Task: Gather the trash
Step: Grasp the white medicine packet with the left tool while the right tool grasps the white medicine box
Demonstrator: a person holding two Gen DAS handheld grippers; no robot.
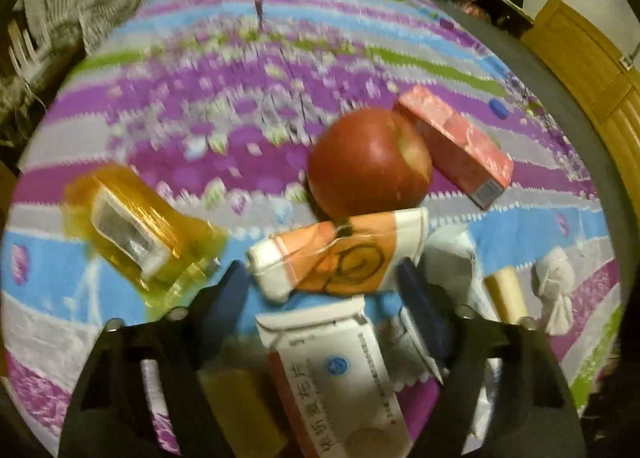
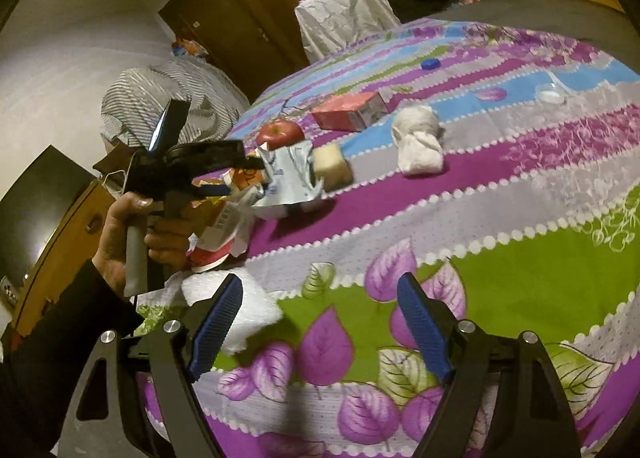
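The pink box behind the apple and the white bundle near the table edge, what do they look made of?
Pink box: likely thin printed cardboard, slightly glossy; sharp folded edges, barcode on its end flap. White bundle: looks like soft crumpled tissue or cloth, matte, twisted into folds; which one is unclear.

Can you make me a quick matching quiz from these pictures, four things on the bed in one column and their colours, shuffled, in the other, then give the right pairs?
Things:
1. apple
2. bottle cap
3. crumpled tissue
4. pads of the right tongs

Colours:
A. white
B. red
C. blue ribbed pads on black arms
D. small, round and blue, lying alone on the far stripes

Right pairs: 1-B, 2-D, 3-A, 4-C.
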